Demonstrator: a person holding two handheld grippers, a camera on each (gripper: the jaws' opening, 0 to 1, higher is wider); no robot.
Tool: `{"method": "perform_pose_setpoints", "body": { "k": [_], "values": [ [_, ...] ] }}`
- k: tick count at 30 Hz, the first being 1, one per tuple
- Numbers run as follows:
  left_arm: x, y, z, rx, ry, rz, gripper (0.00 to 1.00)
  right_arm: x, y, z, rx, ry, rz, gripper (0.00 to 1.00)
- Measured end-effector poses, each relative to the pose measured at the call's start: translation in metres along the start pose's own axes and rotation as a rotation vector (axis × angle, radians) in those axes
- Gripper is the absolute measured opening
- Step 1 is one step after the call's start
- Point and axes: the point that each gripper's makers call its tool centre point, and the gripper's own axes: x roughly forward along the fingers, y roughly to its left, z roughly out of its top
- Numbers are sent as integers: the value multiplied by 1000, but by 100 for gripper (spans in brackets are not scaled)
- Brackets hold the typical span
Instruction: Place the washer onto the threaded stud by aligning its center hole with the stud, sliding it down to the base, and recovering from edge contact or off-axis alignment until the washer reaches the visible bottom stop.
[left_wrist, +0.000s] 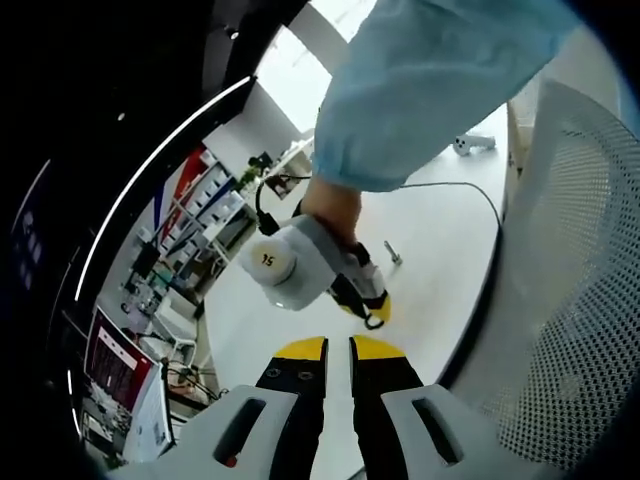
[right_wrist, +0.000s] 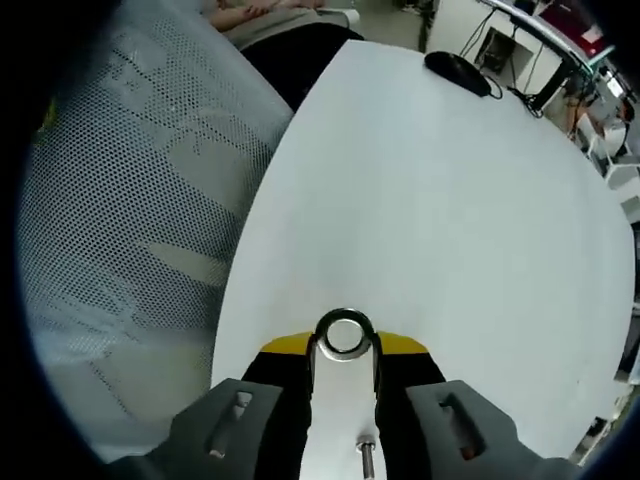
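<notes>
A shiny metal washer (right_wrist: 344, 335) sits pinched between the yellow-tipped jaws of my right gripper (right_wrist: 344, 345), its hole facing the camera, above the white table (right_wrist: 450, 230). A small threaded stud (right_wrist: 366, 455) shows low in the gap between those jaws. In the left gripper view the stud (left_wrist: 393, 253) is a small grey pin on the table, just beyond the right gripper (left_wrist: 372, 315), which a hand in a light blue sleeve (left_wrist: 420, 90) holds. My left gripper (left_wrist: 338, 350) hangs back from them, jaws almost together with nothing between.
A white mesh chair back (right_wrist: 120, 230) (left_wrist: 580, 300) stands along the table's edge. A black mouse (right_wrist: 458, 72) lies at the far end of the table, and a grey fixture (left_wrist: 475, 142) rests farther along it. Shelves and screens (left_wrist: 190, 215) line the room behind.
</notes>
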Motion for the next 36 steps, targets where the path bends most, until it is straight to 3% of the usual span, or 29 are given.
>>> {"method": "perform_pose_setpoints", "body": {
  "k": [8, 18, 24, 31, 36],
  "values": [
    [0, 0, 0, 4, -1, -2, 6, -26, -2, -4, -25, 18, -8, 23],
    [0, -1, 0, 6, -1, -4, 6, -51, -18, -25, -28, 66, -61, 23],
    [1, -1, 0, 5, 1, -6, 6, -49, -30, -40, -21, 107, -95, 23],
    [0, 0, -1, 0, 3, -3, 6, -40, -46, -52, 28, 103, -145, 23],
    [1, 0, -2, -4, 9, -4, 6, -32, -48, -57, 53, 103, -124, 23]
  ]
}}
